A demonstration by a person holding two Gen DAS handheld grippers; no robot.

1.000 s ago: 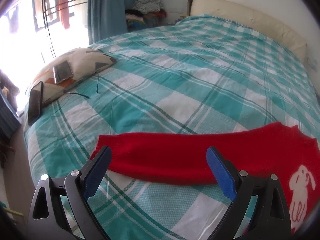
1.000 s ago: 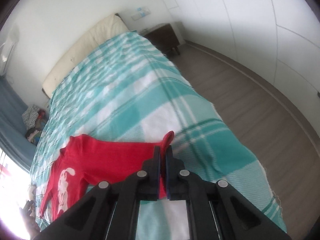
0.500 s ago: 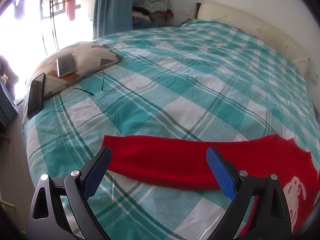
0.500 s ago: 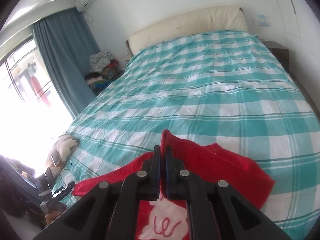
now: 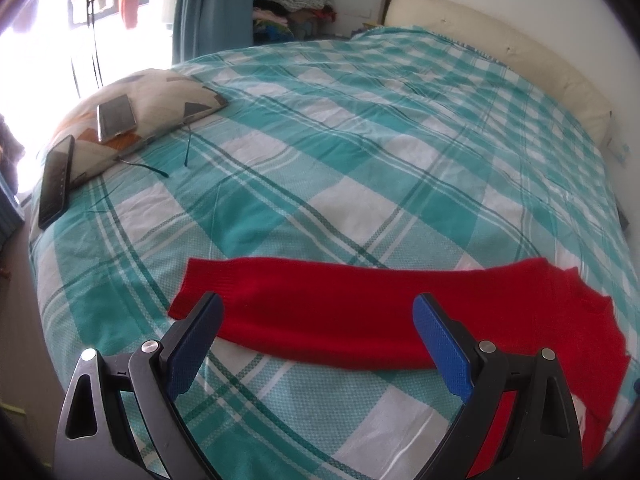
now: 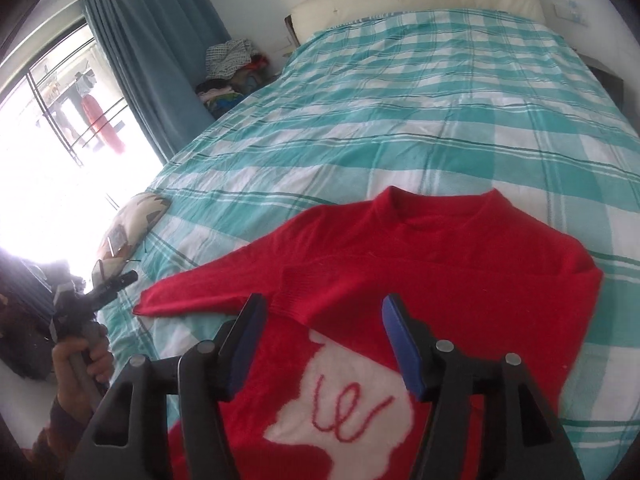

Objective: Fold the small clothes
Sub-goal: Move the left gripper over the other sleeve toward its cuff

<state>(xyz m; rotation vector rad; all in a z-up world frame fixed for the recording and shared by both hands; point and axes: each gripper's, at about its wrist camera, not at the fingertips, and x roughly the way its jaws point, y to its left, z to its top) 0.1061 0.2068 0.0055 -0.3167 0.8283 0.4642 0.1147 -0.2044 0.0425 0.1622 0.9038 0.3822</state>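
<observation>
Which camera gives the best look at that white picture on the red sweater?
The right wrist view: the white rabbit motif fills its foreground on the red sweater. The left wrist view shows only the sleeve, no motif.

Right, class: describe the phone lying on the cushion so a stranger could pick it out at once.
Find the checked teal bed, then the patterned cushion at its window-side corner. The phone lies flat on top, pale and reflective, unlike the dark device leaning against the cushion's edge.
</observation>
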